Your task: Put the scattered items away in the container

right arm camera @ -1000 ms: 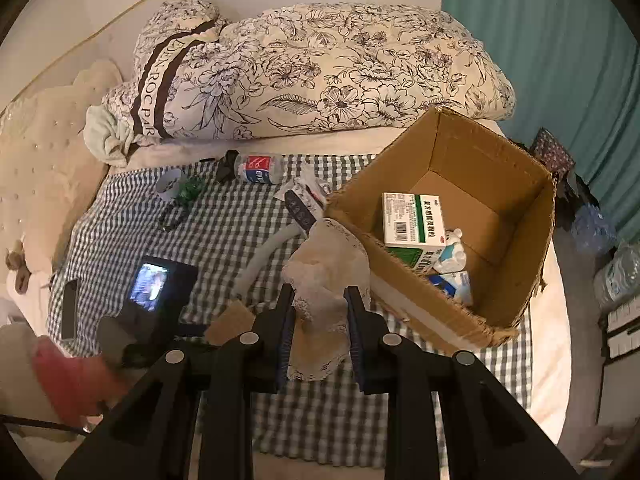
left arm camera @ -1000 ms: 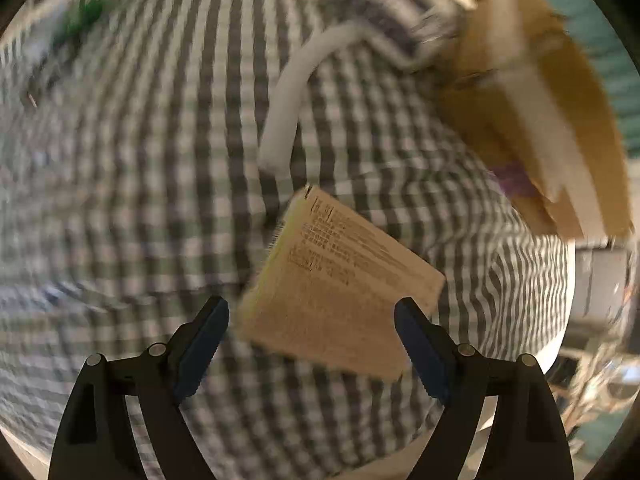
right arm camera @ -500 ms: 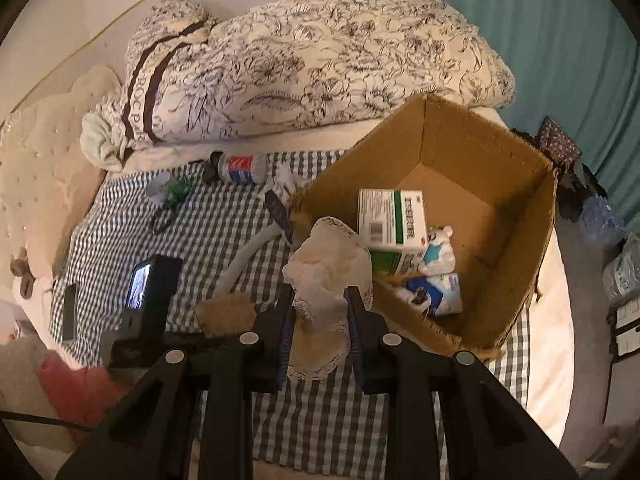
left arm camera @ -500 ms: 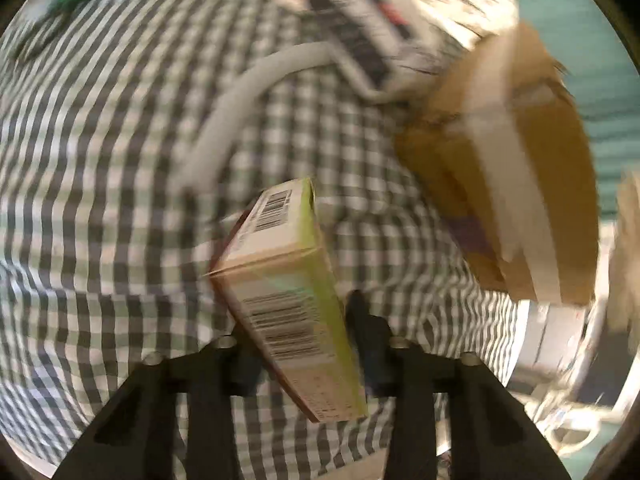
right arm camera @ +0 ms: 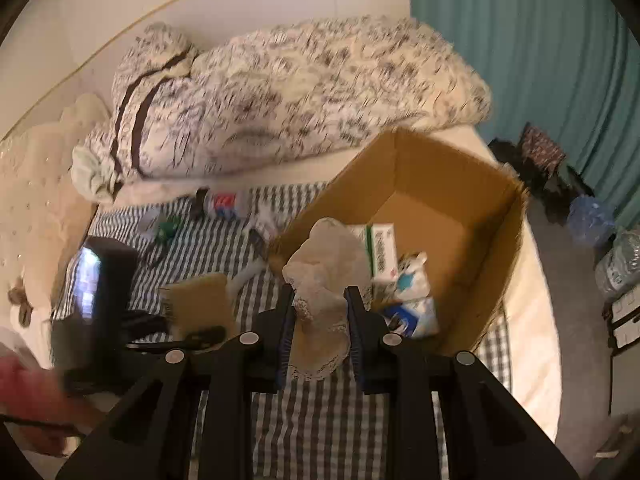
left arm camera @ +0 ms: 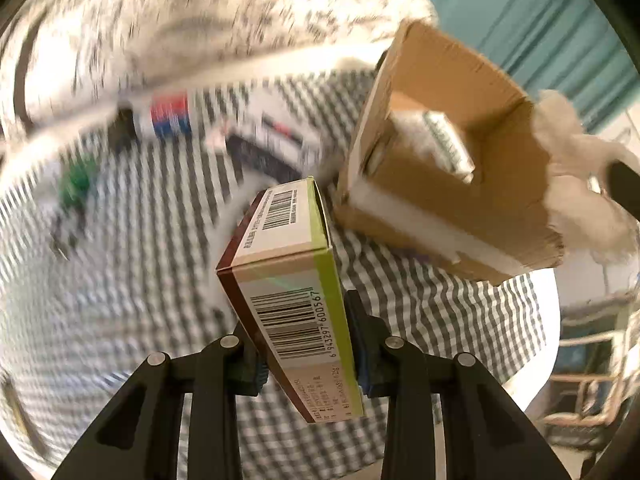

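Observation:
My left gripper point(left arm camera: 306, 344) is shut on a flat green and brown barcode box point(left arm camera: 288, 276), lifted above the checked bedspread, left of the open cardboard box point(left arm camera: 452, 184). My right gripper point(right arm camera: 318, 326) is shut on a cream lace cloth point(right arm camera: 326, 276) and holds it at the near left rim of the cardboard box point(right arm camera: 432, 184). That cloth also shows in the left wrist view point(left arm camera: 580, 184). Inside the box lie a white and green medicine carton point(right arm camera: 380, 246) and blue and white packets point(right arm camera: 412, 312). The left gripper with its box shows in the right wrist view point(right arm camera: 200, 304).
On the bedspread point(left arm camera: 120, 280) lie a bottle with a red and blue label point(left arm camera: 164, 116), a green item point(left arm camera: 76, 180), a white tube and a dark packet point(left arm camera: 264, 156). A floral duvet point(right arm camera: 304, 92) is piled behind. The bed edge and floor clutter lie right.
My left gripper closed on the barcode box and lifted it, tilting up toward the cardboard box. My right gripper carried the lace cloth closer to the box rim.

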The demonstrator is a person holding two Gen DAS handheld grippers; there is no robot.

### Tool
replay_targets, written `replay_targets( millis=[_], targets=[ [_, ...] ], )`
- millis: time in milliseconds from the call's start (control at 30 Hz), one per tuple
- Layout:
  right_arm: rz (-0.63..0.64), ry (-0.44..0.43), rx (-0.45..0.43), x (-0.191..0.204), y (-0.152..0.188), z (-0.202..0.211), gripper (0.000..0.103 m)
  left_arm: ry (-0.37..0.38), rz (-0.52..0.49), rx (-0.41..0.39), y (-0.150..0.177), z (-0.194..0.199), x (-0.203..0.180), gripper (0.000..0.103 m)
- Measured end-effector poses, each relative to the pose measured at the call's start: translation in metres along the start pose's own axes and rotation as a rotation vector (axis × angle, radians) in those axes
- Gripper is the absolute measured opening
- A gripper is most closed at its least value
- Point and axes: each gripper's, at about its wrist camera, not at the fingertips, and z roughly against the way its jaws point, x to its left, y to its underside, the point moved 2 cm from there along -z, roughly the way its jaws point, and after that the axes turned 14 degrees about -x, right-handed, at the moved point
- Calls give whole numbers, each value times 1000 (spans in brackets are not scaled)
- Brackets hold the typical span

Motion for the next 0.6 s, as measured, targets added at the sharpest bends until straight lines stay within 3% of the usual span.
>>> replay_targets(
  millis=[167, 333, 467, 600],
  targets=[
    [-25, 34, -76, -13, -29, 14, 24, 1, -93, -103, -52, 30, -23, 33],
    [-38, 61, -109, -27, -46, 17, 24, 53, -146, -157, -94, 28, -61, 33],
    [-45, 86, -77, -42, -42, 5, 24, 104, -140, -145, -107, 7, -82, 33],
    [-54, 104, -36, -57, -33, -9, 24, 129, -156, -85, -104, -19, -105, 33]
  ],
)
